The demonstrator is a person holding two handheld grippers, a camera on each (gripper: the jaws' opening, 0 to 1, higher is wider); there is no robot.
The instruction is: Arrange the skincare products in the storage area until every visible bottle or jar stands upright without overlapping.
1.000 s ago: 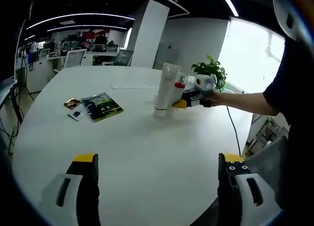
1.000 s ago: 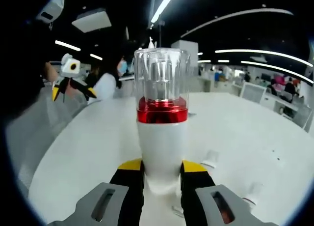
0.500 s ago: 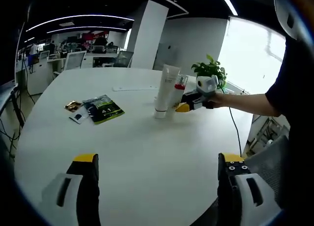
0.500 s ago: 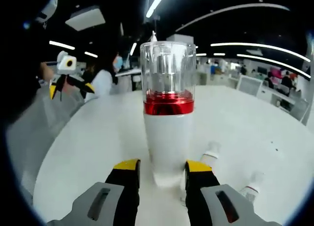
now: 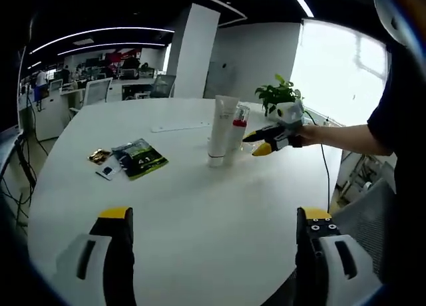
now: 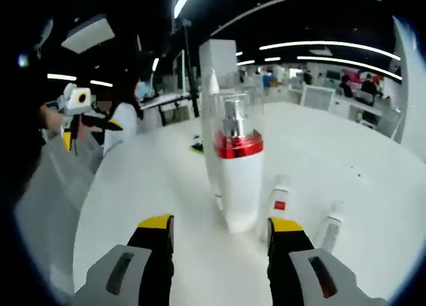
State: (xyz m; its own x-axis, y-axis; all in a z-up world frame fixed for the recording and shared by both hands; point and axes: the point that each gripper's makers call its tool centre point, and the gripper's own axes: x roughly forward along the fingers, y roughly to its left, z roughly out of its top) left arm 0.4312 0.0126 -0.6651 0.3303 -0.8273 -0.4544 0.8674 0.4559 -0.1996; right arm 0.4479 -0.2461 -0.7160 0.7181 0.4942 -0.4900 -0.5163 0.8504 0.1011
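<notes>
A white pump bottle (image 6: 239, 176) with a red band and clear cap stands upright on the white table (image 6: 153, 173). It stands free just beyond the open jaws of my right gripper (image 6: 219, 225). A tall white tube (image 6: 210, 113) rises right behind it. Two small white bottles (image 6: 276, 198) (image 6: 331, 223) lie on their sides to the right. In the left gripper view the tube (image 5: 218, 130) and pump bottle (image 5: 237, 128) stand side by side, and the right gripper (image 5: 265, 144) sits just right of them. My left gripper (image 5: 214, 217) is open over bare table (image 5: 200, 206), and also appears as the left gripper (image 6: 76, 113).
A green packet (image 5: 138, 157), a small white sachet (image 5: 105, 171) and a gold wrapper (image 5: 98, 155) lie at the table's left. A potted plant (image 5: 281, 93) stands at the far edge. A person's arm (image 5: 346, 136) reaches in from the right. Office desks and chairs stand beyond.
My right gripper has let go of the pump bottle, opened wider and drawn back from it; the bottle now stands alone by the tube. The left gripper stays open.
</notes>
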